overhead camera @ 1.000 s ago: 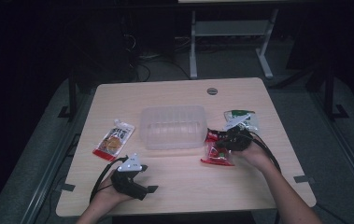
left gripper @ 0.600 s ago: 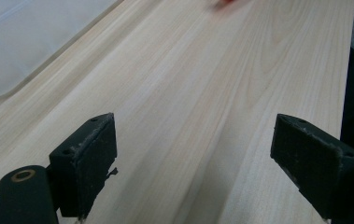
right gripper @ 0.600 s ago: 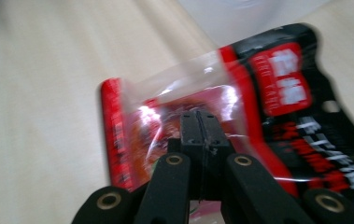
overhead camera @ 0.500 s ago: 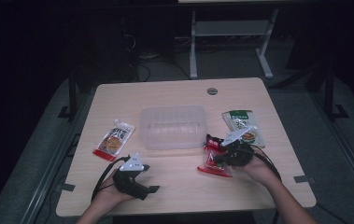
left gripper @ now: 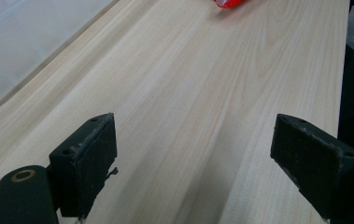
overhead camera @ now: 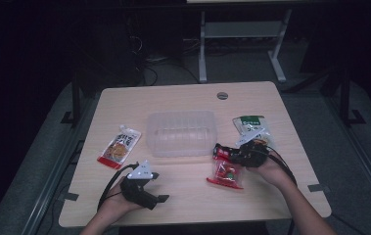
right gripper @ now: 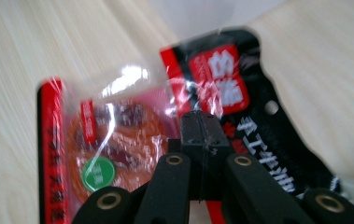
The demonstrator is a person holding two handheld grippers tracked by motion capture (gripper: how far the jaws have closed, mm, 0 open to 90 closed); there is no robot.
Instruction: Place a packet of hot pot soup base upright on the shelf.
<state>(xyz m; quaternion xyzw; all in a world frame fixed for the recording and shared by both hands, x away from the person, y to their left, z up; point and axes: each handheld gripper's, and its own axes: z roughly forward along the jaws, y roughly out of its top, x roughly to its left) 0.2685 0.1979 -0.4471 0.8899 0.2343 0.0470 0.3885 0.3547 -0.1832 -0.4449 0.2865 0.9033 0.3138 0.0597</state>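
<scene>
A red snack packet (overhead camera: pixel 224 174) lies right of the table's middle, one end raised off the wood. My right gripper (overhead camera: pixel 220 151) is shut on that raised end. In the right gripper view the closed jaws (right gripper: pixel 202 128) pinch the red-and-black packet (right gripper: pixel 114 140), which fans out past them. My left gripper (overhead camera: pixel 162 198) rests near the front left edge. Its jaws (left gripper: pixel 207 158) stand wide open over bare wood with nothing between them.
A clear plastic container (overhead camera: pixel 181 132) stands in the middle of the table (overhead camera: pixel 183 98); its pale side (left gripper: pixel 16 37) shows at the upper left of the left gripper view. A green packet (overhead camera: pixel 251 126) lies behind my right hand. An orange packet (overhead camera: pixel 120 146) lies at the left.
My right gripper has shifted a little toward the near edge with the red packet, uncovering more of the green packet. The left gripper has not moved.
</scene>
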